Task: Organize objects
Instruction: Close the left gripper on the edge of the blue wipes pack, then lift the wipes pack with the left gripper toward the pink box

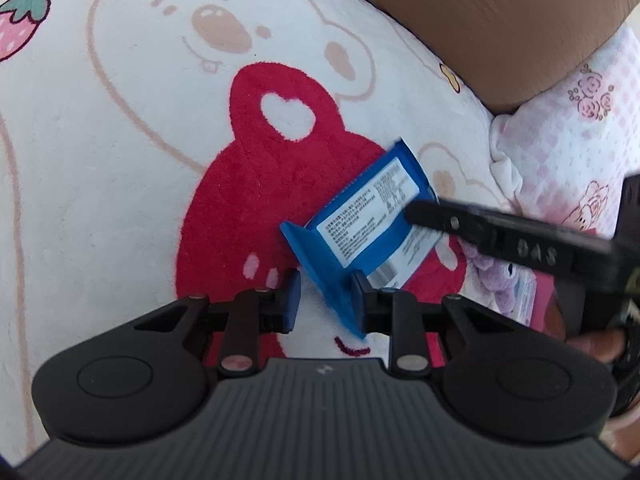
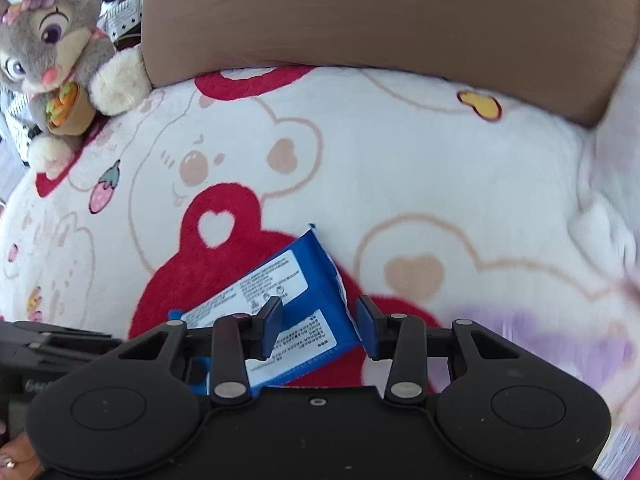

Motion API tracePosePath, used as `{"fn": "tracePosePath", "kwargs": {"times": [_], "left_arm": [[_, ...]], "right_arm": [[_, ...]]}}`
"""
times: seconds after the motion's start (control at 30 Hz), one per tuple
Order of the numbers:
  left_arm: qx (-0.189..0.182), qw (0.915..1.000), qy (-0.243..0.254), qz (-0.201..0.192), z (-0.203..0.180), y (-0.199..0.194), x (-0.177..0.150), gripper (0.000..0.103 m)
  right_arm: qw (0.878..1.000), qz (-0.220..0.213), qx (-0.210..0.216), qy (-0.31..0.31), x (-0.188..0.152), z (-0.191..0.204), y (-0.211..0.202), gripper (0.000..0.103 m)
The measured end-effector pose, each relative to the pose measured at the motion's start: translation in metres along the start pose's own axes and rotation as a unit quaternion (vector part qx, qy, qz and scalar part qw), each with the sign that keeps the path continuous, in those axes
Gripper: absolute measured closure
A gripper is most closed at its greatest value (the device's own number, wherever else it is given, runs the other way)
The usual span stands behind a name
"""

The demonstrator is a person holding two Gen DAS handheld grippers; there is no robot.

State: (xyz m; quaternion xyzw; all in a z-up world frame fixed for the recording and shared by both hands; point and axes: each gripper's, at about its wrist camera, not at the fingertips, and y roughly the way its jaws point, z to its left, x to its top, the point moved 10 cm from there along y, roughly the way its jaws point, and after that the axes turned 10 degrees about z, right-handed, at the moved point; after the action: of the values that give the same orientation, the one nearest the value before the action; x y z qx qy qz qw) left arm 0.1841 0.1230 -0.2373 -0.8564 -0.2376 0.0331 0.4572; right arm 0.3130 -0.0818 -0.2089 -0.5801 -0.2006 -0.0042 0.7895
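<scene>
A blue snack packet [image 1: 368, 216] with white printed labels lies on a white and red cartoon blanket [image 1: 140, 128]. My left gripper [image 1: 326, 300] is open, and the packet's near crimped end lies between its fingers, against the right one. My right gripper reaches in from the right in the left wrist view, one finger [image 1: 448, 222] over the packet's far side. In the right wrist view the packet [image 2: 288, 304] lies between the fingers of my open right gripper [image 2: 320, 320], partly under them.
A brown cushion [image 2: 380, 20] lies along the far edge of the blanket. A grey plush rabbit [image 2: 56, 52] sits at the far left. A pink floral pillow [image 1: 572, 120] is at the right, with a purple-printed item [image 1: 500, 276] near it.
</scene>
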Motion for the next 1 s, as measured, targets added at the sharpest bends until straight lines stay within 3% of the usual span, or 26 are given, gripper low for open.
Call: {"fn": "tracePosePath", "kwargs": {"times": [0.27, 0.47, 0.6, 0.7, 0.87, 1.0], "left_arm": [[-0.023, 0.9996, 0.007, 0.017, -0.003, -0.008, 0.002, 0.08], [0.018, 0.9987, 0.047, 0.009, -0.01, -0.006, -0.003, 0.08], [0.036, 0.9966, 0.072, 0.018, -0.011, -0.002, -0.007, 0.078], [0.034, 0.9962, 0.076, 0.027, -0.011, -0.001, -0.009, 0.078], [0.043, 0.9941, 0.099, 0.014, -0.018, 0.0, -0.011, 0.077], [0.045, 0.9935, 0.104, 0.014, -0.019, 0.0, -0.01, 0.077]], "right_arm": [[1.0, 0.004, -0.006, 0.009, -0.047, 0.016, -0.017, 0.061], [1.0, -0.005, 0.0, 0.029, -0.078, 0.021, -0.02, 0.062], [0.998, -0.009, 0.003, 0.07, -0.083, 0.009, -0.015, 0.062], [0.998, -0.01, -0.016, 0.054, -0.085, 0.007, -0.011, 0.062], [0.998, -0.016, -0.005, 0.067, -0.085, 0.007, -0.009, 0.057], [0.998, -0.041, -0.023, 0.049, -0.088, 0.015, -0.007, 0.057]]}}
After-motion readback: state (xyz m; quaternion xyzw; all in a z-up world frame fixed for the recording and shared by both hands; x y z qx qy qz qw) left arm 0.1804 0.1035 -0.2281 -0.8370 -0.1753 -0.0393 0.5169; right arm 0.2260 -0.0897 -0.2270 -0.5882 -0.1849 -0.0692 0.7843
